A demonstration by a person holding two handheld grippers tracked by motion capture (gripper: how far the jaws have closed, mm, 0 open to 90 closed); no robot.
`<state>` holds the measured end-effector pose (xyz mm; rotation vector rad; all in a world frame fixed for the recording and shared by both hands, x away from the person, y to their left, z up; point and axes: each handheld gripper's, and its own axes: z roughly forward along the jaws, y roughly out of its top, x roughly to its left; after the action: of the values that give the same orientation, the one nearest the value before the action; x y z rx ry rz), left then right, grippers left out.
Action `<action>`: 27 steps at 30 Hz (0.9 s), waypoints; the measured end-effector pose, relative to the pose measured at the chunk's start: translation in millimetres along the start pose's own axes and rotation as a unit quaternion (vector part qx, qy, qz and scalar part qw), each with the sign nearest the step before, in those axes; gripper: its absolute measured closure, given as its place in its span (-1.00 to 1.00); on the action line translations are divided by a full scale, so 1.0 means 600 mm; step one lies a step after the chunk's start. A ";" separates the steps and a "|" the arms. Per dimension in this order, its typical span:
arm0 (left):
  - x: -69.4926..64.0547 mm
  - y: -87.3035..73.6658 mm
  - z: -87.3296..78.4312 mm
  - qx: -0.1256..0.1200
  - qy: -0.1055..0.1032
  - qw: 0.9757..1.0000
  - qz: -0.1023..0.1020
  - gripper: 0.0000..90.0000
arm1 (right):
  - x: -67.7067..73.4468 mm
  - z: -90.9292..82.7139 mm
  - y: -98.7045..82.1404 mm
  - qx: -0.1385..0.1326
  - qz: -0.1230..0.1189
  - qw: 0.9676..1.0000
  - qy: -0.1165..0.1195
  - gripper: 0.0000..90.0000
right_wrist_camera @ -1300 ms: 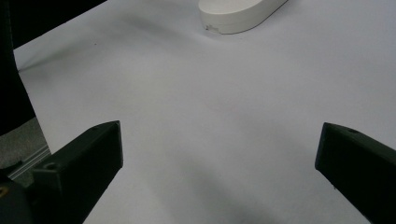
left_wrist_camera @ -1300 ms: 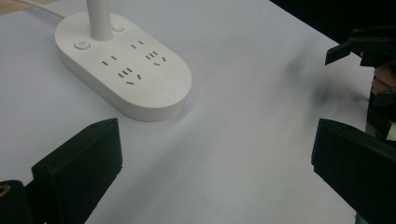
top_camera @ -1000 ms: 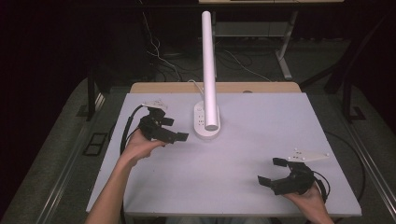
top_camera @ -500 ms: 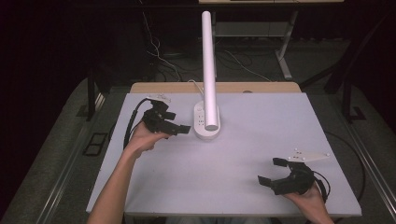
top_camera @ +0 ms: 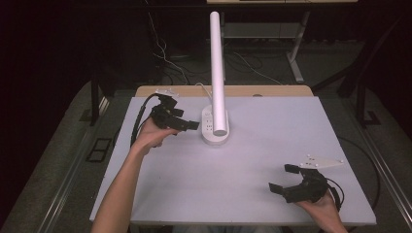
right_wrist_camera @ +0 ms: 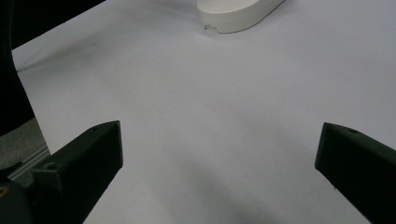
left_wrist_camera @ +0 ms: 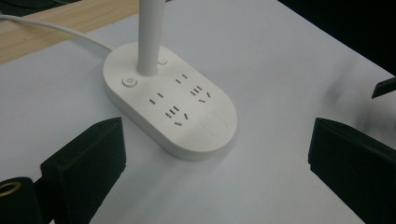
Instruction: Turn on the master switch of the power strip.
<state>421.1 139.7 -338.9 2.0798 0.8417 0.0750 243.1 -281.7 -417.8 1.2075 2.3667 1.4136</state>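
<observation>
High view: left hand-held gripper (top_camera: 187,124) jaws spread wide, empty, just beside lamp base (top_camera: 214,132); right hand-held gripper (top_camera: 283,178) wide open, empty, over tabletop (top_camera: 243,194).

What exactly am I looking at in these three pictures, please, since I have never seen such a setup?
There is no robot here: a person sits at a white table and holds a pair of black hand-held tongs in each hand. The high view looks down from above; the left tongs are near the lamp, the right tongs at the near right corner. The other two pictures come from cameras riding on the tongs, looking out between their own black jaws. On the table stands a white desk lamp whose oval base has plug sockets and a power button; a white cable leads away from it. Both tongs are open and hold nothing.
</observation>
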 end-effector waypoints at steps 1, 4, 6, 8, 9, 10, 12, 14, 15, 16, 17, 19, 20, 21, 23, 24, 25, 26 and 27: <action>0.003 0.005 0.003 0.002 0.001 1.000 0.002 -0.93 | 0.000 0.000 0.000 0.000 0.000 1.000 0.000 -0.99; 0.005 0.010 0.007 0.003 0.004 1.000 0.003 -0.93 | -0.001 -0.001 -0.001 -0.002 0.000 1.000 0.000 -0.99; 0.007 0.015 0.010 0.005 0.006 1.000 0.004 -0.93 | -0.002 -0.002 -0.001 -0.003 -0.001 1.000 -0.001 -0.99; 0.008 0.019 0.014 0.004 0.008 1.000 0.004 -0.92 | -0.002 -0.002 -0.001 -0.002 0.002 1.000 -0.001 -0.99; 0.010 0.023 0.017 0.004 0.010 1.000 0.005 -0.92 | -0.002 -0.003 -0.001 -0.002 0.001 1.000 -0.001 -0.99; 0.010 0.023 0.017 0.004 0.010 1.000 0.005 -0.92 | -0.002 -0.003 -0.001 -0.003 0.001 1.000 -0.001 -0.99; 0.012 0.025 0.021 0.000 0.012 1.000 0.001 -0.92 | -0.003 -0.003 -0.002 -0.005 0.000 1.000 -0.001 -0.99; 0.014 0.027 0.025 -0.001 0.014 1.000 -0.002 -0.91 | -0.003 -0.004 -0.002 -0.005 0.001 1.000 -0.002 -0.99; 0.018 0.028 0.029 0.001 0.015 1.000 -0.003 -0.91 | -0.003 -0.004 -0.002 -0.005 0.001 1.000 -0.002 -0.99; 0.018 0.028 0.029 0.001 0.015 1.000 -0.003 -0.91 | -0.003 -0.005 -0.002 -0.005 0.003 1.000 -0.002 -0.99; 0.023 0.030 0.033 -0.002 0.017 1.000 -0.008 -0.90 | -0.003 -0.005 -0.002 -0.005 0.003 1.000 -0.002 -0.99; 0.027 0.032 0.036 -0.003 0.019 1.000 -0.010 -0.89 | -0.004 -0.005 -0.002 -0.005 0.004 1.000 -0.002 -0.99; 0.027 0.032 0.036 -0.003 0.019 1.000 -0.010 -0.88 | -0.003 -0.005 -0.002 -0.005 0.004 1.000 -0.001 -0.99; 0.030 0.033 0.040 -0.008 0.019 1.000 -0.017 -0.88 | -0.004 -0.004 -0.002 -0.004 0.003 1.000 -0.001 -0.99; 0.035 0.035 0.043 -0.012 0.023 0.999 -0.020 -0.86 | -0.004 -0.005 -0.002 -0.004 0.003 1.000 -0.001 -0.99; 0.035 0.035 0.043 -0.012 0.023 0.999 -0.020 -0.85 | -0.004 -0.005 -0.002 -0.004 0.003 1.000 -0.001 -0.99; 0.039 0.036 0.047 -0.010 0.026 0.999 -0.022 -0.84 | -0.004 -0.005 -0.002 -0.005 0.003 1.000 -0.001 -0.99; 0.040 0.035 0.050 -0.011 0.023 0.999 -0.030 -0.83 | -0.004 -0.005 -0.002 -0.005 0.003 1.000 -0.001 -0.99; 0.042 0.035 0.052 -0.011 0.022 0.999 -0.033 -0.82 | -0.004 -0.005 -0.002 -0.005 0.003 1.000 -0.001 -0.99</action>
<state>462.5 124.0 -348.8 2.0342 0.9310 0.0950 242.7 -285.8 -417.5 1.2147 2.3531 1.4242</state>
